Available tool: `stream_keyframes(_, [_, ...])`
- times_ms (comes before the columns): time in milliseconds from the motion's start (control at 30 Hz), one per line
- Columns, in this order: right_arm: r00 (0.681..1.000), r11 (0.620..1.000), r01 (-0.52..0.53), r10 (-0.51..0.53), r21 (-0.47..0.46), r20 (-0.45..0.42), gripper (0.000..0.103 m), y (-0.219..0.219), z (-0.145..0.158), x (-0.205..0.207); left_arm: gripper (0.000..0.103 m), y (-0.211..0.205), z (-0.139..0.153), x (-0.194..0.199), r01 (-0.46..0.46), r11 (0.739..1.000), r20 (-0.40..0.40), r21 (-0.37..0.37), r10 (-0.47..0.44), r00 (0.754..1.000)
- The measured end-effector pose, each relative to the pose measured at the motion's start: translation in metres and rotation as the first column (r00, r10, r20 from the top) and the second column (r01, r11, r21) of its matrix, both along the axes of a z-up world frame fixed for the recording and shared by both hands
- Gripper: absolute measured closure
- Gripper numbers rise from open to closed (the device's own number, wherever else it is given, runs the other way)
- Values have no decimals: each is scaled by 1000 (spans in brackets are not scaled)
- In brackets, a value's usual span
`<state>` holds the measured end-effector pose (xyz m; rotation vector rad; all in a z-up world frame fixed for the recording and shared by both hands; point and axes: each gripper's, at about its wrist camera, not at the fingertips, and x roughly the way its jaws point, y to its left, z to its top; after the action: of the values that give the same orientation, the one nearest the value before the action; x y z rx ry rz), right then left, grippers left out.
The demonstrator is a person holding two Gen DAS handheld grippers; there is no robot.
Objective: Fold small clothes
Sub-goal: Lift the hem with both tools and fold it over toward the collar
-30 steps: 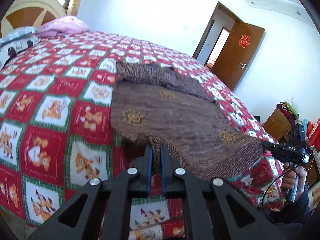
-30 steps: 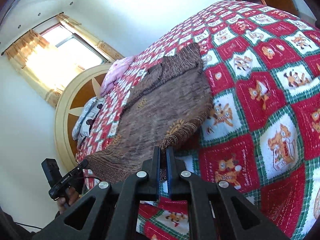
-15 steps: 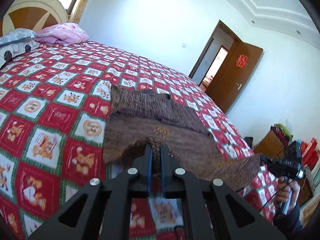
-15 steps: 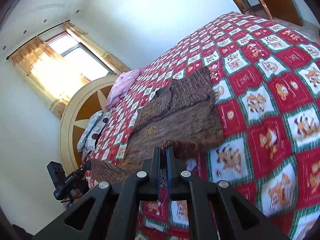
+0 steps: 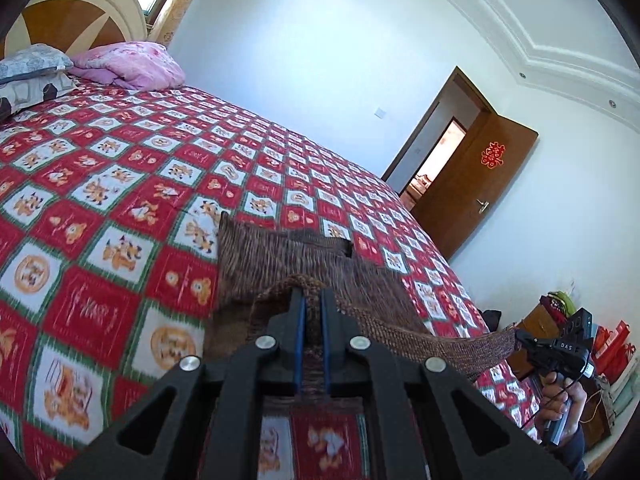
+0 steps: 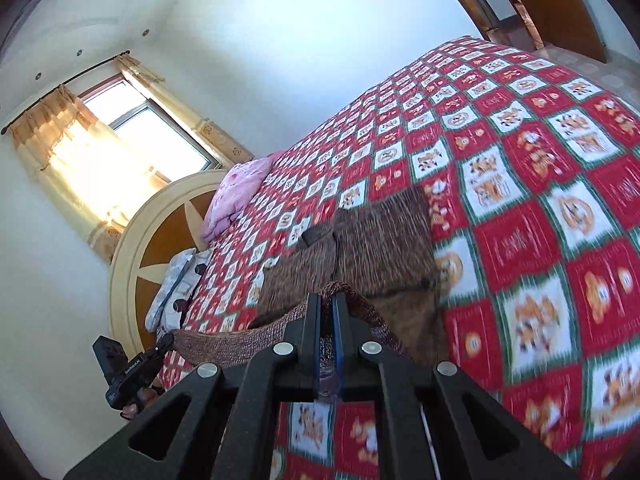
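pink pillow — headboard side | brown door (open)

Garment coarse brown knit; bedspread printed cloth; door glossy wood.

Brown sweater hem lifted, carried over body.

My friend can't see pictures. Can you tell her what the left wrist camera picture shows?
The left gripper is shut on the hem of a brown knitted garment, lifting it off a bed with a red checked cartoon bedspread. At the far right, the right gripper holds the hem's other end. Behind are pillows and an open wooden door.
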<state>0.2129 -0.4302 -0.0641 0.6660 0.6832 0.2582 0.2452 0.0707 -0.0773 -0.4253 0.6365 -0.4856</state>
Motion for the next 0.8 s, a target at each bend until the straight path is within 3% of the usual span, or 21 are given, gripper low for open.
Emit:
stream_keyframes(367, [996,1000,-6,4,-20,-85,99,-10,-21,125,95,-10,-21,94,-17,999,-65,27,19,998])
stream_keyframes(700, [967,996,28,-48,-81,-251,98,-16,-100,246,95,-26,-83,181,-20,995,-195,94,38,980])
stream_keyframes(800, [950,966,116,-176,-230,-260,94,-21,-112,262,94,-28,-100,202,-59,988,-233,144,91,968])
